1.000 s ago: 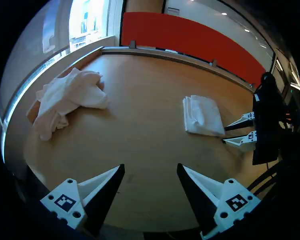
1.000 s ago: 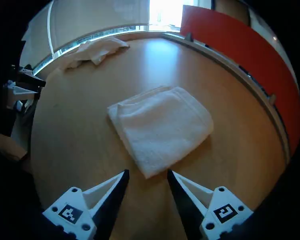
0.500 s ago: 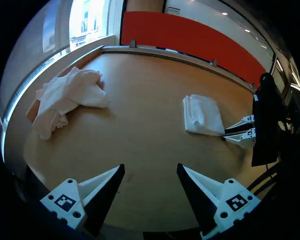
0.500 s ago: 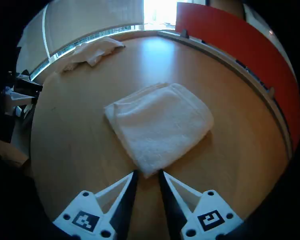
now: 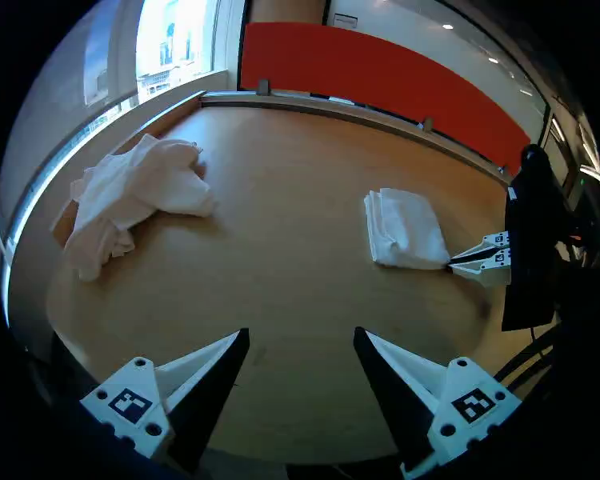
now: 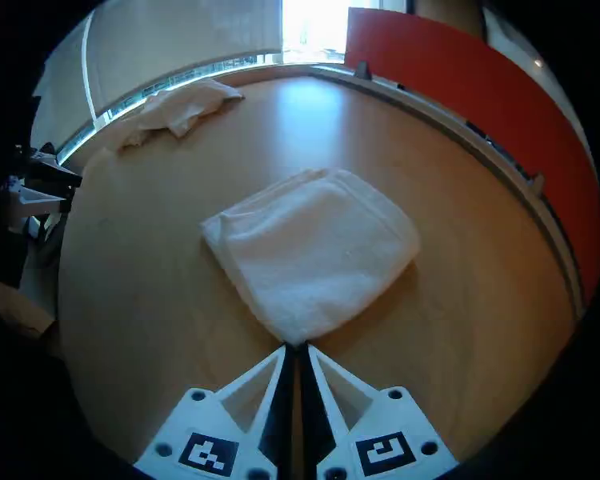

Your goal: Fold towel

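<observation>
A folded white towel (image 6: 312, 248) (image 5: 404, 228) lies flat on the wooden table (image 5: 300, 184). My right gripper (image 6: 298, 350) is shut, its tips right at the towel's near corner; whether any cloth is pinched between them I cannot tell. In the left gripper view that right gripper (image 5: 452, 264) touches the towel's corner from the right, held by a person in dark clothing. My left gripper (image 5: 300, 336) stands open over bare wood near the table's front edge, well away from the towel, and appears as the left gripper (image 6: 66, 188) at the table's left rim.
A crumpled pile of white towels (image 5: 132, 192) (image 6: 176, 108) sits at the table's far corner by the window. A red panel (image 5: 380, 72) runs behind the raised back rim. Bare wood lies between the pile and the folded towel.
My right gripper's fingers have closed from wide apart to shut while moving up to the folded towel's near corner. The left gripper has stayed still and open.
</observation>
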### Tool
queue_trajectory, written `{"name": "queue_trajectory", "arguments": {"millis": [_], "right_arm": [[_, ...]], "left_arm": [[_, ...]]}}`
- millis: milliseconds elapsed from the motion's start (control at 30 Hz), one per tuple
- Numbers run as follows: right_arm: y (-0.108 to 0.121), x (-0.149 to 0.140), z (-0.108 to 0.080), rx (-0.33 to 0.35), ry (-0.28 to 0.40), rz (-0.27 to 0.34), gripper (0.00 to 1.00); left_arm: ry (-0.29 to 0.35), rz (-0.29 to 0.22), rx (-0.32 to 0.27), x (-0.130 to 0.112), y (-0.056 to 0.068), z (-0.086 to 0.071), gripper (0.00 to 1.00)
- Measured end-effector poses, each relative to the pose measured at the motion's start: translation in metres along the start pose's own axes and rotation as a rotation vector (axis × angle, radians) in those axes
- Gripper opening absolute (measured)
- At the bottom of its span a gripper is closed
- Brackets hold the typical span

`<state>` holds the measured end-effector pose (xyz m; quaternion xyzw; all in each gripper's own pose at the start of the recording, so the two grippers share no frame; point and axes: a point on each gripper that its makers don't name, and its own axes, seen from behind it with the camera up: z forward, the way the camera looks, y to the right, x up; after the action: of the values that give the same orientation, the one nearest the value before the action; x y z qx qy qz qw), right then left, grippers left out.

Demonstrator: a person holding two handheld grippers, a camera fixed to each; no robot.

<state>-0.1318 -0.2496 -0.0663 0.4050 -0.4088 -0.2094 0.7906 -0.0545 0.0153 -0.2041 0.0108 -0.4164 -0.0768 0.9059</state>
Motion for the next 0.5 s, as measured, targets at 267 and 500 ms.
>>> {"name": "queue_trajectory", "arguments": {"millis": [267,500], "right_arm": [[0.006,0.022,-0.012,-0.016,0.050,-0.005,0.04],[0.016,0.062,-0.029,-0.040,0.121,-0.015,0.04]], "left_arm": [[0.006,0.001,-0.011,0.005,0.002,0.001,0.97],[0.023,0.010,-0.022,0.016,0.005,-0.002,0.97]]}}
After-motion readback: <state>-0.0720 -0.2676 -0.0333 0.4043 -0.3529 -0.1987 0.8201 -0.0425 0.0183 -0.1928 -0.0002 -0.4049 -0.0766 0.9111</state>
